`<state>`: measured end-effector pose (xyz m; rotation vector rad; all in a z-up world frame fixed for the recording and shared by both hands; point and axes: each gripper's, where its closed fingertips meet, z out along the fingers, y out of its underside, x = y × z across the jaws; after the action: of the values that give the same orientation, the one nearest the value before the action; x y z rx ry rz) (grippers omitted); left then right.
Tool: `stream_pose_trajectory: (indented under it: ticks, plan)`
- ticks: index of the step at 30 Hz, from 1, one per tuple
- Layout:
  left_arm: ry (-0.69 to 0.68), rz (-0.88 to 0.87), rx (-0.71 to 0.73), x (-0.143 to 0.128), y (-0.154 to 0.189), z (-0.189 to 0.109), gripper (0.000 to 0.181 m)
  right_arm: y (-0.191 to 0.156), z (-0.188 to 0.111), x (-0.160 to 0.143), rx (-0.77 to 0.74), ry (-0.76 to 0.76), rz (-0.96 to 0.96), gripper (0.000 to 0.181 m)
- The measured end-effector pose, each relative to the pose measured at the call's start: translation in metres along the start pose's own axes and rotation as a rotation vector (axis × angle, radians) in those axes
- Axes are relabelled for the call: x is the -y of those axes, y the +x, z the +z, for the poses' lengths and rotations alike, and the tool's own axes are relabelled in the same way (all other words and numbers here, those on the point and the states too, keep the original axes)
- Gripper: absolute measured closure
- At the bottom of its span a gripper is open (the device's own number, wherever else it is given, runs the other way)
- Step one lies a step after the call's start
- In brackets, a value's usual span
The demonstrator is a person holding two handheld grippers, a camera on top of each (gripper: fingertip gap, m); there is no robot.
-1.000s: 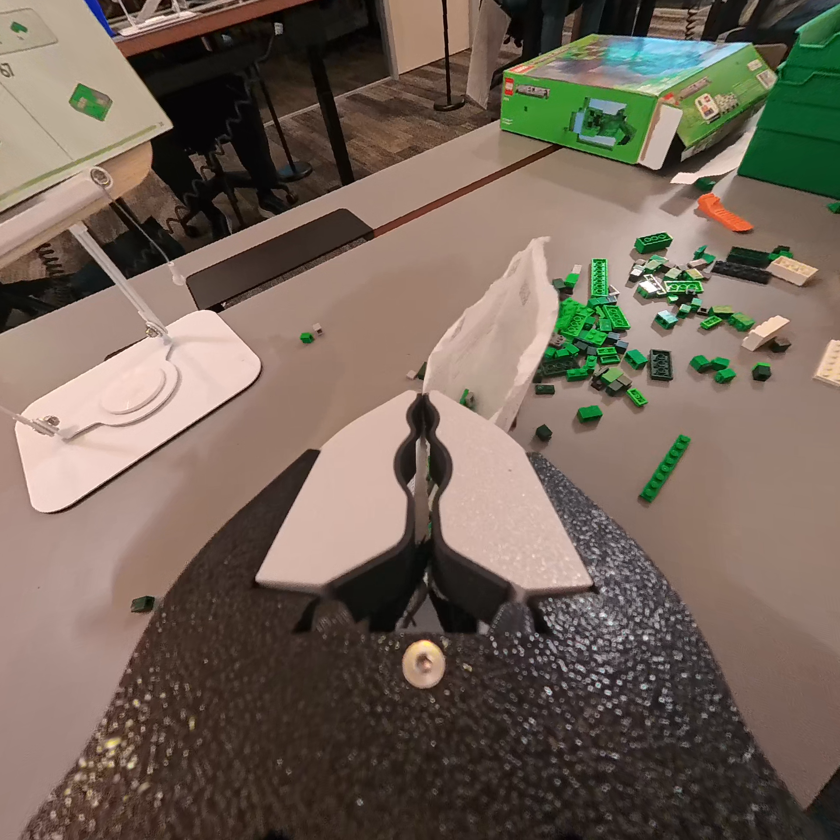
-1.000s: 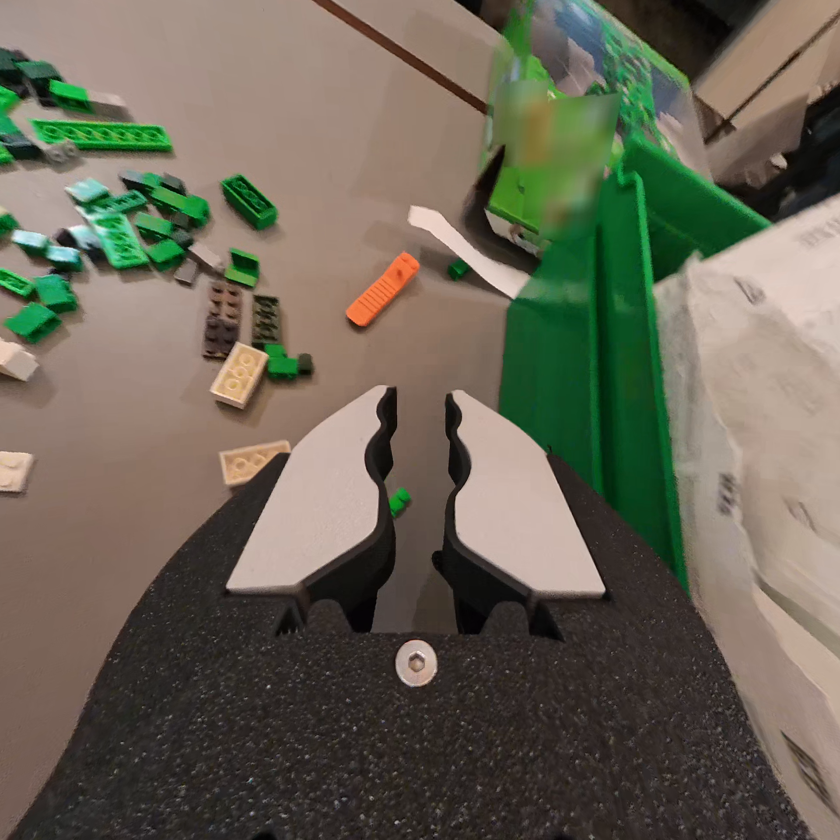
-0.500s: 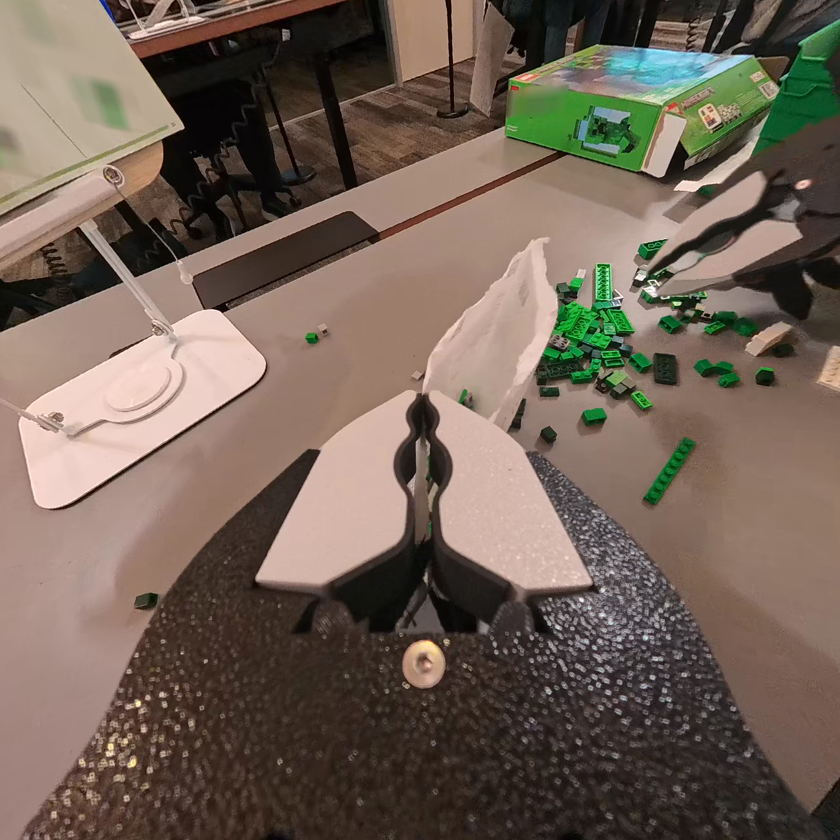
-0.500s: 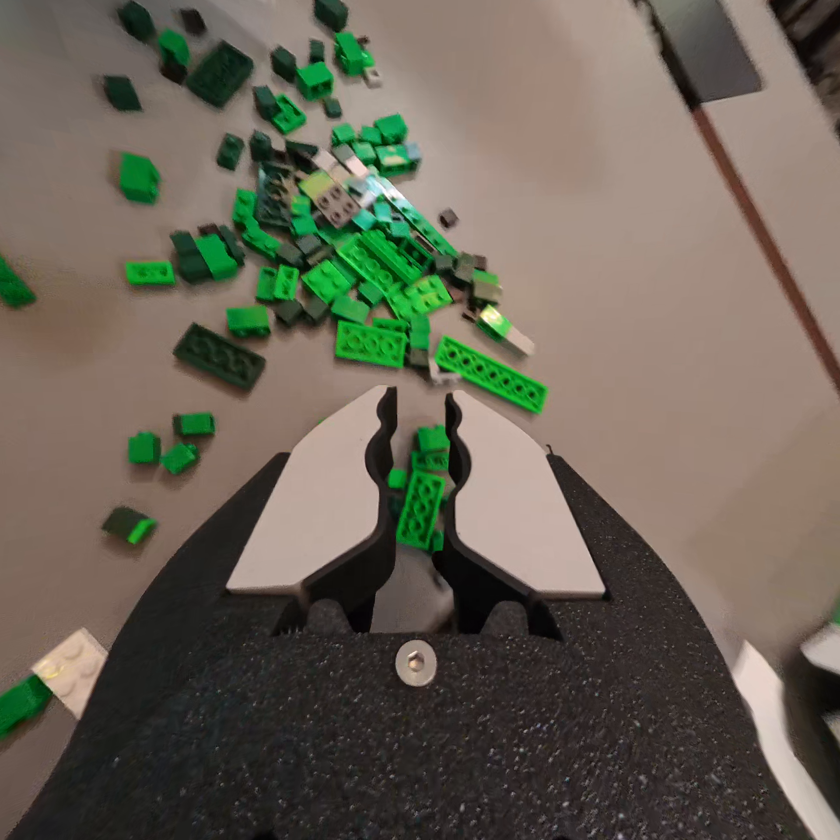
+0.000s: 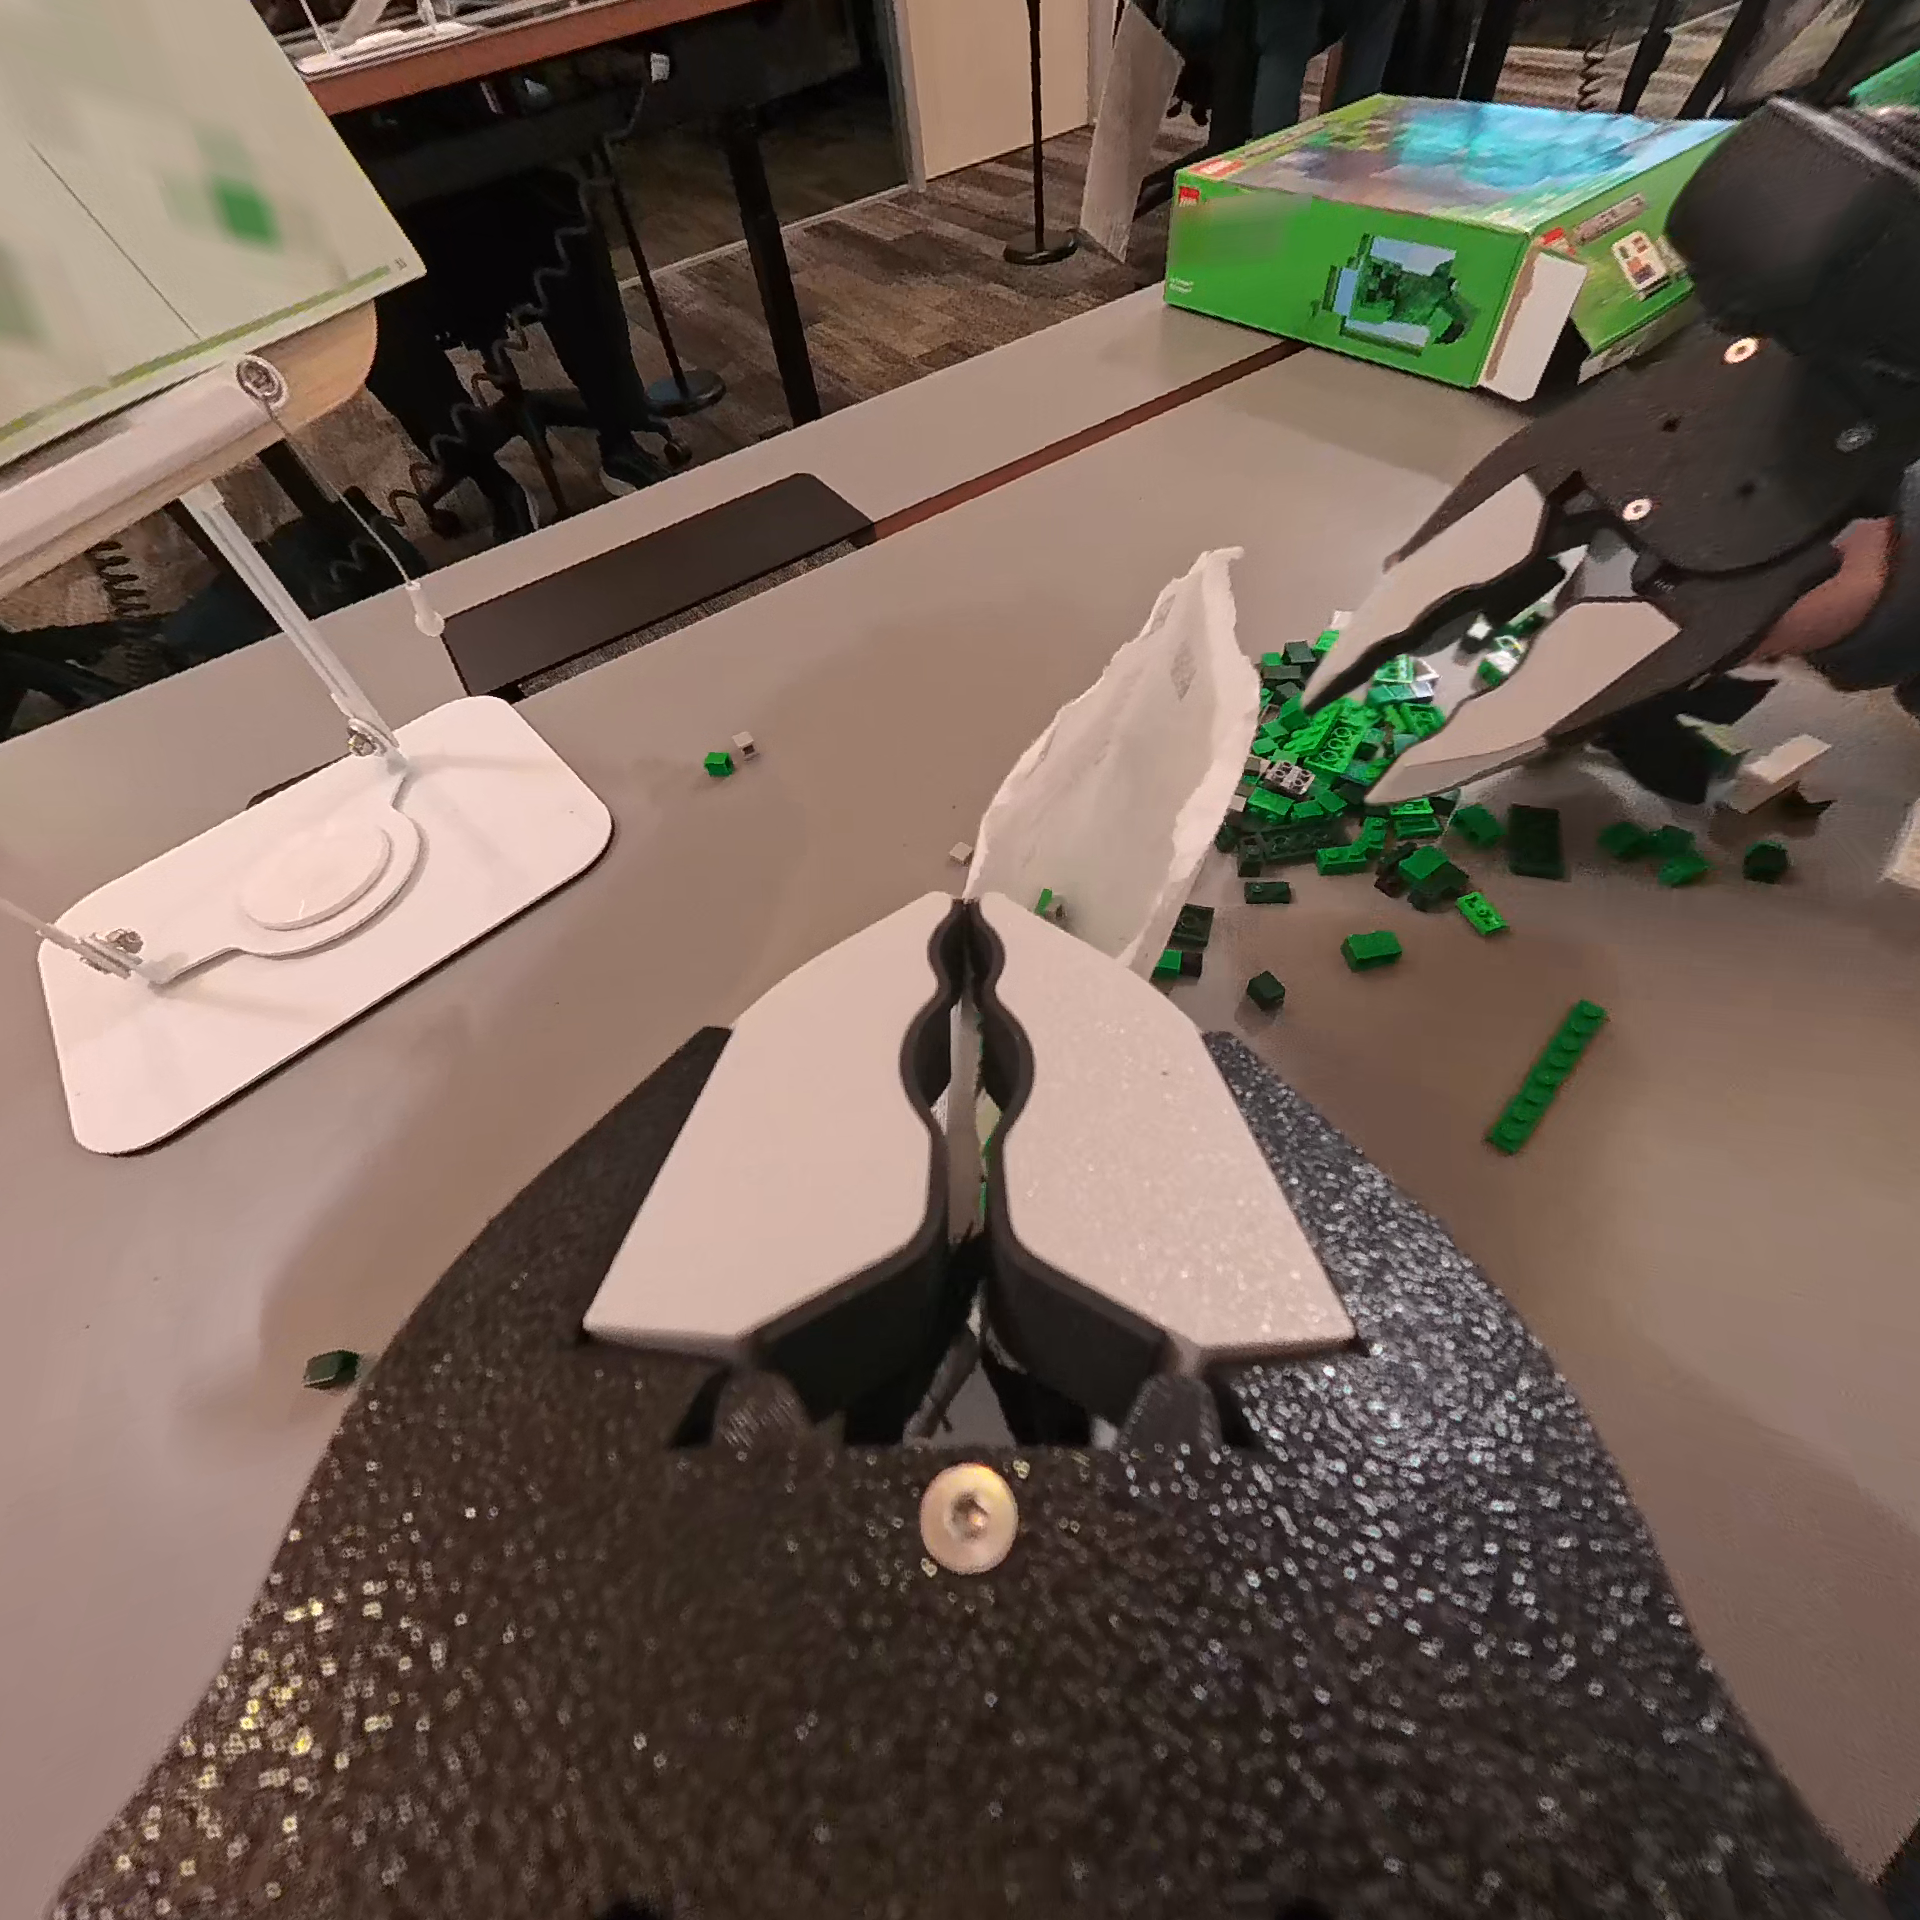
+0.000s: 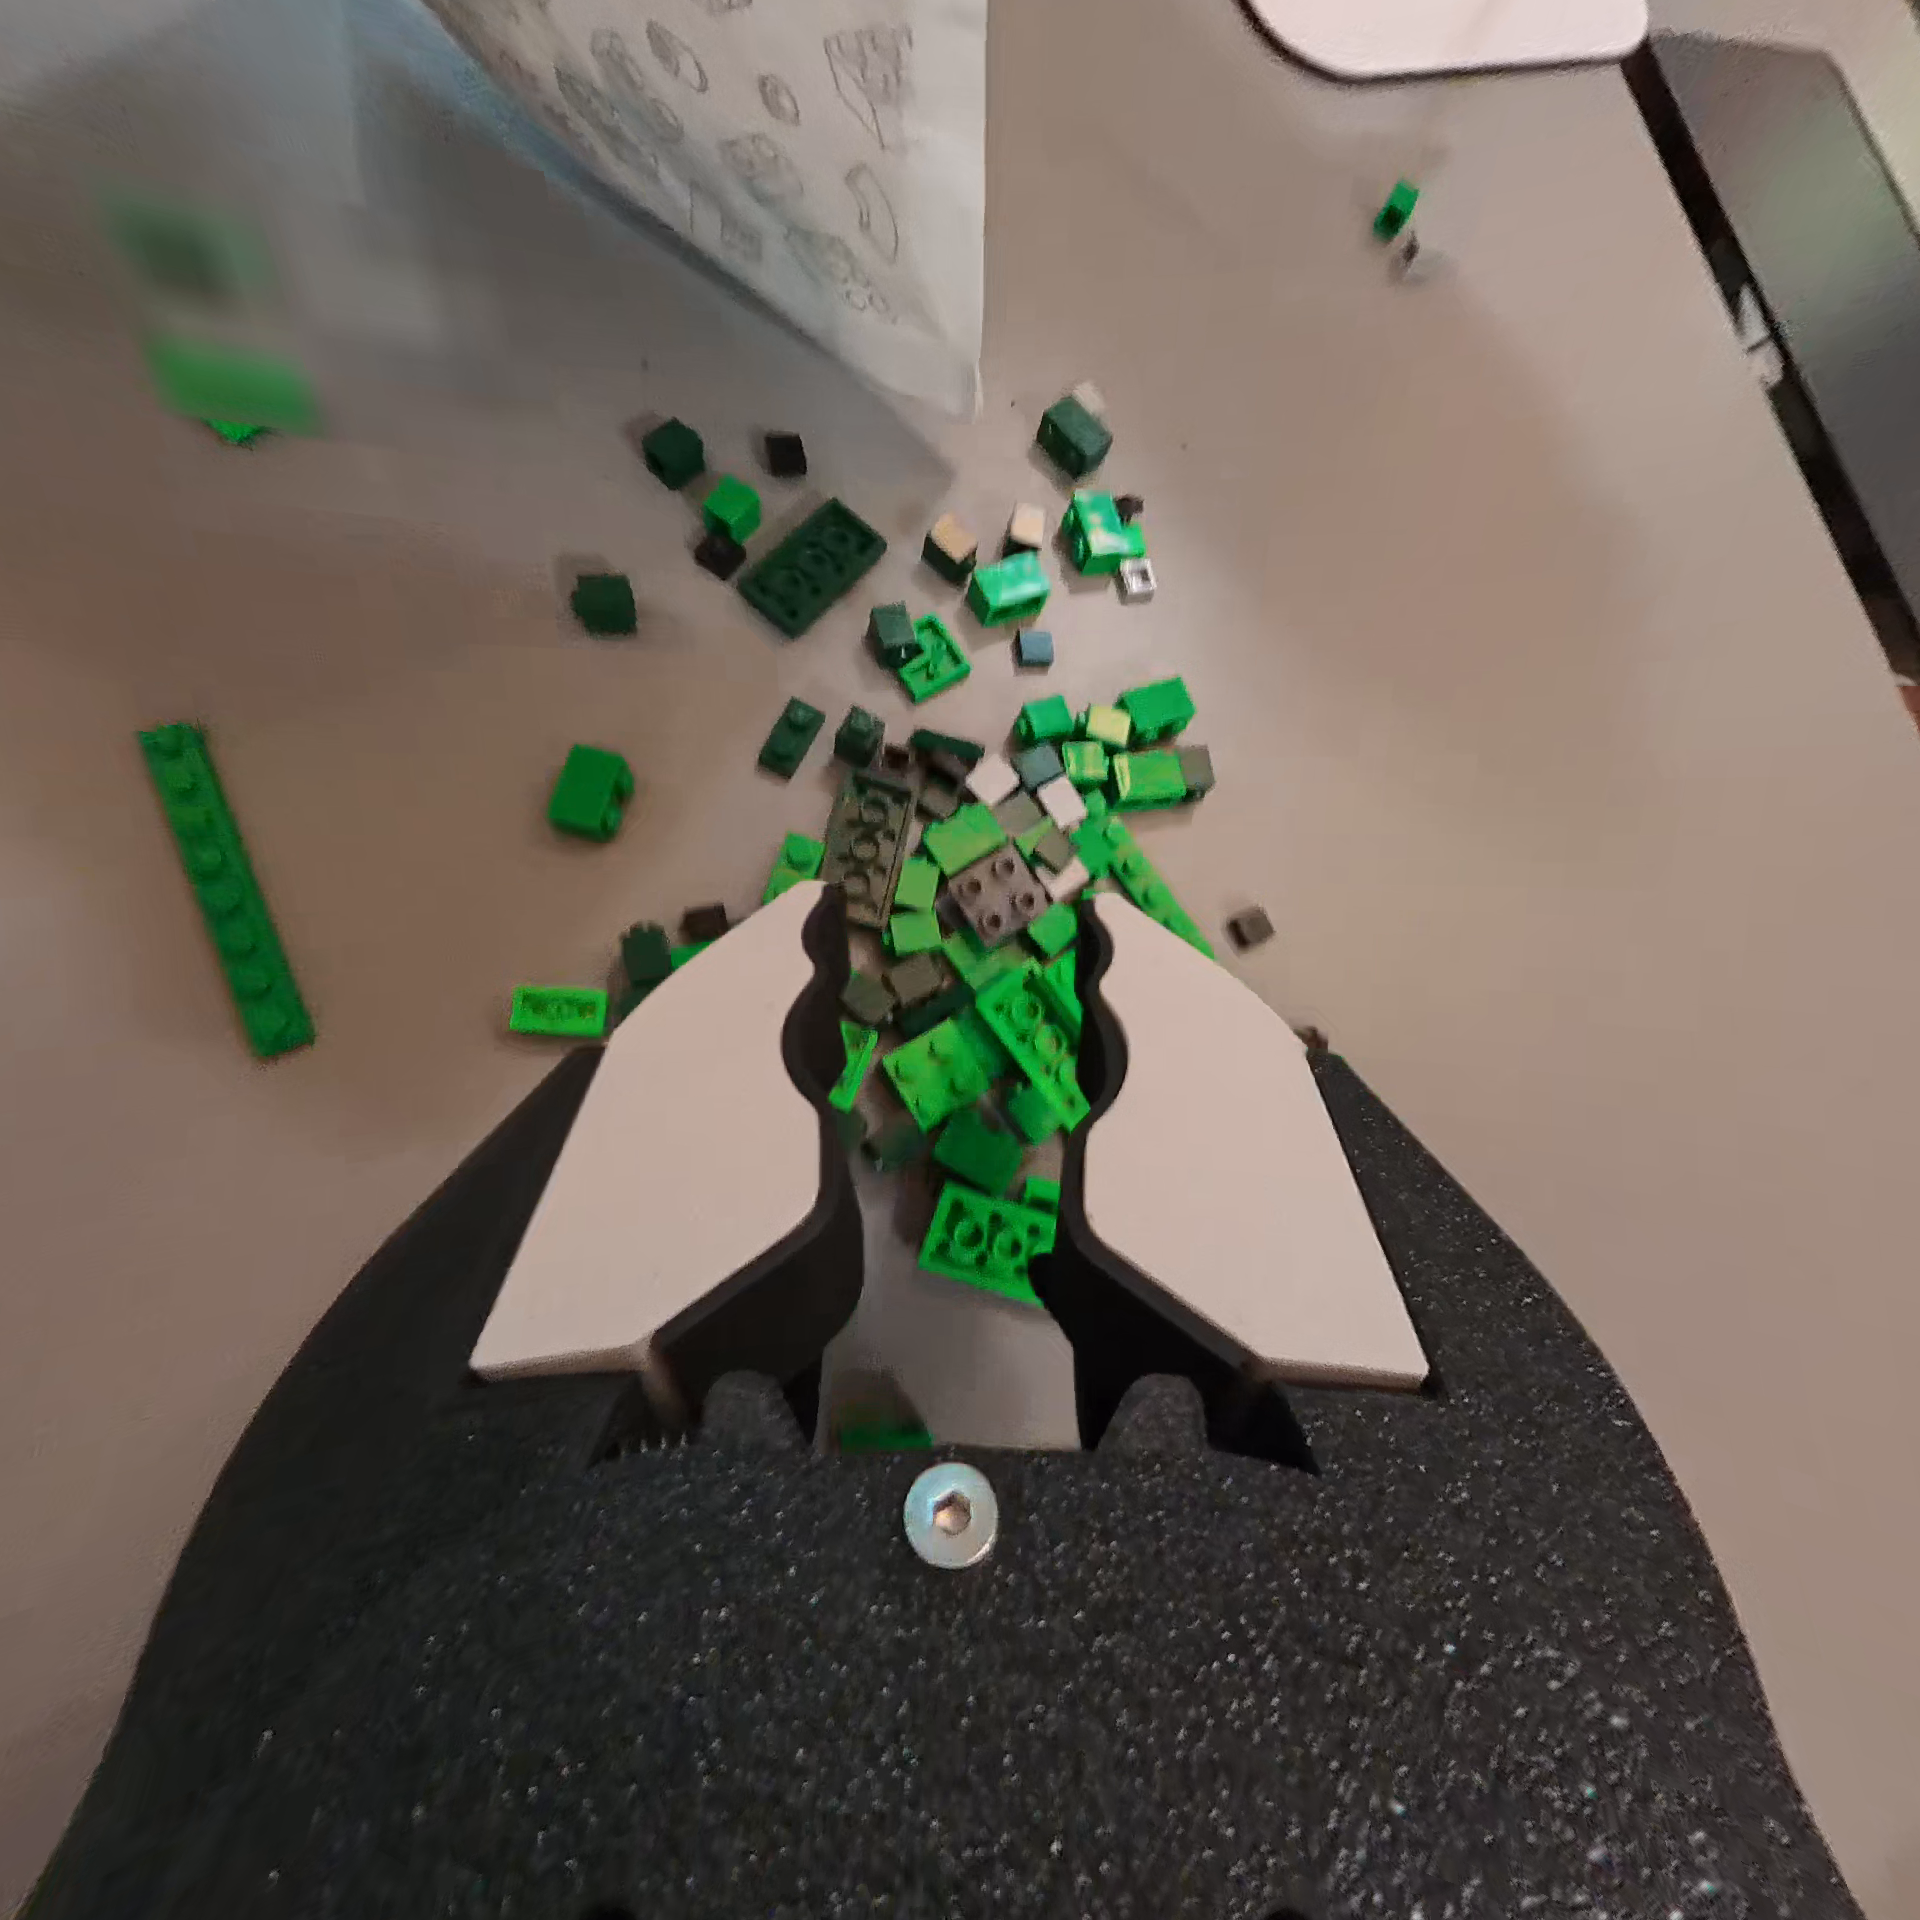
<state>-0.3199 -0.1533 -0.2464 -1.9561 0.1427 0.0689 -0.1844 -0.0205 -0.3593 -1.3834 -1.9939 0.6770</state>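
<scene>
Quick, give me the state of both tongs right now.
Left tongs: shut on the white paper bag.
Right tongs: open, empty, over the green brick pile.

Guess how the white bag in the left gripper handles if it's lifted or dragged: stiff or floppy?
Likely semi-floppy: the white bag stands creased and torn-edged above the shut left gripper, pinched by one thin edge. Probably light, since that pinch alone props it up. Dragging it may sweep the bricks lying against its open end.
</scene>
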Motion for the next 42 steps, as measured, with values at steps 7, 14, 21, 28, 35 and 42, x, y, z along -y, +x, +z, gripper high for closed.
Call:
stream_pose_trajectory:
  ticks: [7,14,21,28,35,42]
  plan:
    - [-0.007,0.007,-0.012,-0.001,0.004,0.003,0.181,-0.001,0.024,0.003,0.043,-0.074,-0.015,0.135]
    - [-0.008,0.0,-0.015,-0.002,0.002,0.003,0.181,-0.028,0.005,-0.011,0.237,-0.165,0.044,0.141]
    - [-0.008,0.002,-0.015,-0.001,0.002,0.003,0.181,0.006,-0.006,-0.003,0.057,-0.026,0.117,0.141]
    - [-0.002,0.002,-0.012,0.0,0.002,0.001,0.181,0.014,0.015,0.013,-0.059,0.008,0.094,0.141]
    - [0.003,0.007,-0.009,0.002,0.002,-0.001,0.181,0.035,0.023,-0.013,-0.23,-0.208,0.089,0.153]
    - [0.016,-0.019,0.017,0.002,-0.01,-0.008,0.181,0.045,0.004,-0.021,-0.247,-0.158,0.233,0.158]
